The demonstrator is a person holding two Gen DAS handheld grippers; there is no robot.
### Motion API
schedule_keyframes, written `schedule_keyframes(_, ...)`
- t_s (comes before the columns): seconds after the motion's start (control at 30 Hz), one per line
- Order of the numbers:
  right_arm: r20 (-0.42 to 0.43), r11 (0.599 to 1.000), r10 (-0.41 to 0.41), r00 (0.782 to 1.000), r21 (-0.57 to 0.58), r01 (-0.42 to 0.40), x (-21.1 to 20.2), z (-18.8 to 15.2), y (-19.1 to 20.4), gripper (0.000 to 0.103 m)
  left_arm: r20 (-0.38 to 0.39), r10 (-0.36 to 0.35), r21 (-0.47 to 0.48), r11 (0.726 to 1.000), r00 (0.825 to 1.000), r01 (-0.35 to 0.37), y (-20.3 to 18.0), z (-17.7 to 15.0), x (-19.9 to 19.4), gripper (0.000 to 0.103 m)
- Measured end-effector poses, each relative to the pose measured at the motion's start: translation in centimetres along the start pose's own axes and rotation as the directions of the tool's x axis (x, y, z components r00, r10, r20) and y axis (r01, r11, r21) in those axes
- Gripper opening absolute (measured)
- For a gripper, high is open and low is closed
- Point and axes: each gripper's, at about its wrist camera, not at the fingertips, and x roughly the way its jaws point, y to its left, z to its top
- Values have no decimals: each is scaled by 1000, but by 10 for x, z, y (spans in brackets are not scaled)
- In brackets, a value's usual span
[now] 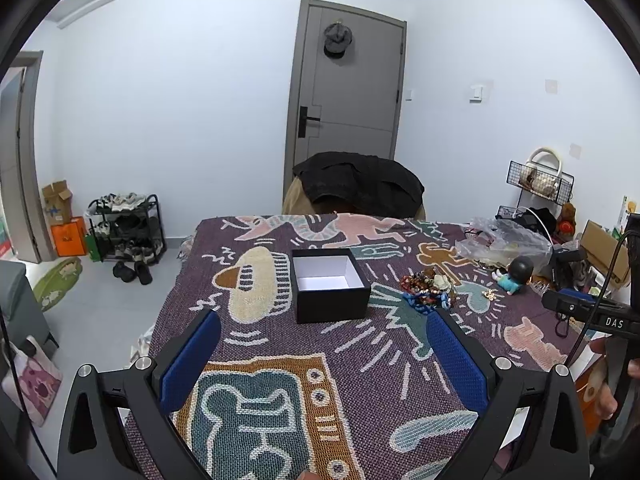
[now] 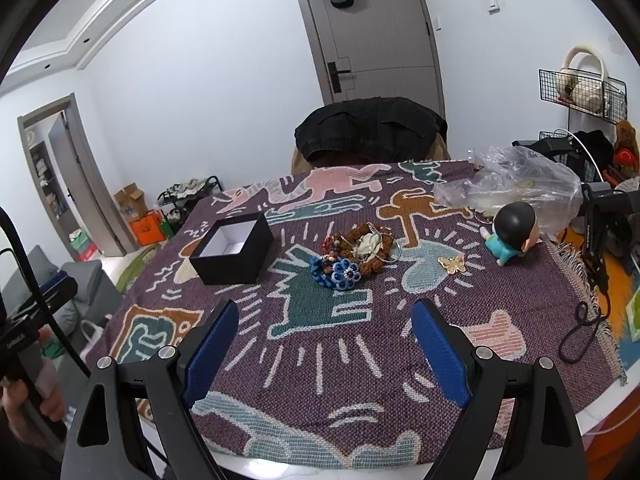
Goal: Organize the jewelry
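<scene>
An open black box (image 1: pixel 330 285) with a white empty inside stands on the patterned cloth; it also shows in the right wrist view (image 2: pixel 232 249). A pile of bead bracelets and a blue flower piece (image 2: pixel 352 255) lies right of the box, seen too in the left wrist view (image 1: pixel 426 289). A gold butterfly piece (image 2: pixel 452 264) lies further right. My left gripper (image 1: pixel 323 326) is open and empty, just short of the box. My right gripper (image 2: pixel 324 316) is open and empty, short of the pile.
A small doll (image 2: pixel 510 232) in blue and a crumpled plastic bag (image 2: pixel 516 184) sit at the cloth's right. A chair with a black jacket (image 2: pixel 370 128) stands behind the table. Black cables and a camera mount (image 2: pixel 596 248) hang at the right edge.
</scene>
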Motion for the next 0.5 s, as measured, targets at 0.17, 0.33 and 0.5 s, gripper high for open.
schedule_keyframes(0.17, 10, 1000, -6, 1000, -4, 6, -1, 0, 1, 88, 8, 2, 3, 1000, 1000, -2, 0, 1, -2, 103)
schedule_keyframes(0.33, 18, 1000, -10, 1000, -3, 10, -3, 1, 1, 88, 18, 3, 3, 1000, 1000, -4, -1, 2, -3, 103)
schedule_keyframes(0.5, 23, 1000, -23, 999, -1, 23, -5, 1, 0, 88, 23, -4, 9, 1000, 1000, 4, -3, 1, -4, 103)
